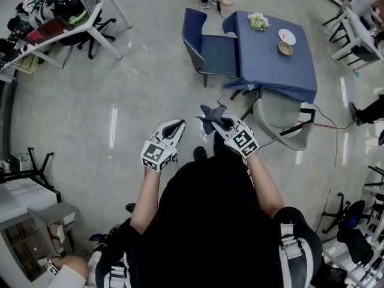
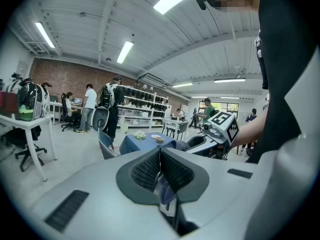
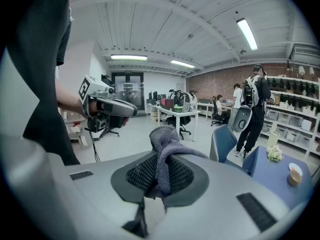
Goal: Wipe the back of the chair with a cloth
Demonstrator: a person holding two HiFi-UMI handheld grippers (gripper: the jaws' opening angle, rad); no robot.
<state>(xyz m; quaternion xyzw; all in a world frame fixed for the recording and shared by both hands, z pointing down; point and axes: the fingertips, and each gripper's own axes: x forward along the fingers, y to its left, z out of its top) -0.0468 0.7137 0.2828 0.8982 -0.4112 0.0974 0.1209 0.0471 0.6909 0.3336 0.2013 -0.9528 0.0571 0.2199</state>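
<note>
Ahead: floor (image 1: 195, 98) between cloth (image 1: 211, 114), blue chair (image 1: 213, 54)

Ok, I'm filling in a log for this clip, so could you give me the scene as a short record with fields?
left gripper: jaws together, nothing held
right gripper: jaws shut on cloth
cloth: grey-blue, bunched, touching neither chair
blue chair: at the table's left side
grey chair: at the table's near side, closest to the right gripper
table: blue cover; flowers, plate, bowl on it
wiping: not yet begun
</note>
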